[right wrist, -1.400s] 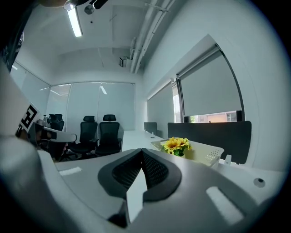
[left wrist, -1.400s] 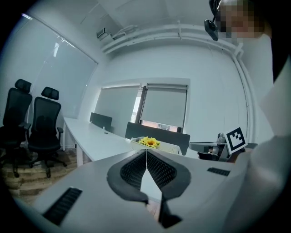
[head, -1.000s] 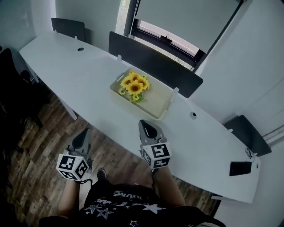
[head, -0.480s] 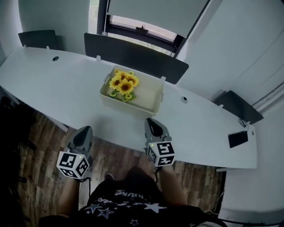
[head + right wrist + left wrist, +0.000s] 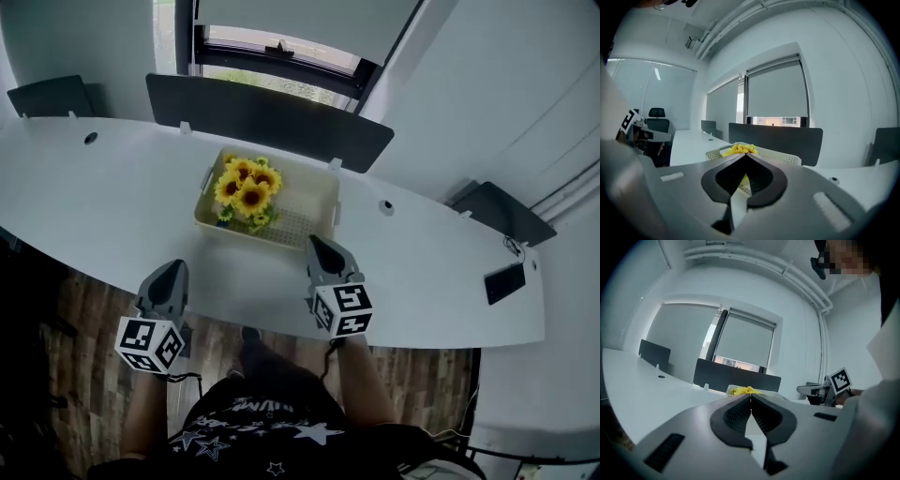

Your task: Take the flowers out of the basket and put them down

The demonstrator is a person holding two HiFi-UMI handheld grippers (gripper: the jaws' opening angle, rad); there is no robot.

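A bunch of yellow sunflowers point(image 5: 246, 192) lies in the left half of a cream perforated basket point(image 5: 305, 214) on the long white table point(image 5: 112, 197). The yellow blooms point(image 5: 742, 390) peek over the jaws in the left gripper view, and the flowers point(image 5: 739, 149) show in the basket point(image 5: 787, 158) in the right gripper view. My left gripper point(image 5: 172, 270) hovers at the table's near edge, shut and empty. My right gripper point(image 5: 316, 245) is over the table just short of the basket's near right corner, shut with nothing between its jaws.
A dark divider panel point(image 5: 267, 117) stands behind the basket, with a window beyond it. A phone point(image 5: 504, 282) lies at the table's far right. Cable holes point(image 5: 385, 206) dot the tabletop. Wood floor point(image 5: 84, 328) and the person's legs are below the near edge.
The view has swung so the table sits squarer and nearer. Both grippers have come forward toward the basket; the right one now reaches over the table by the basket's near corner.
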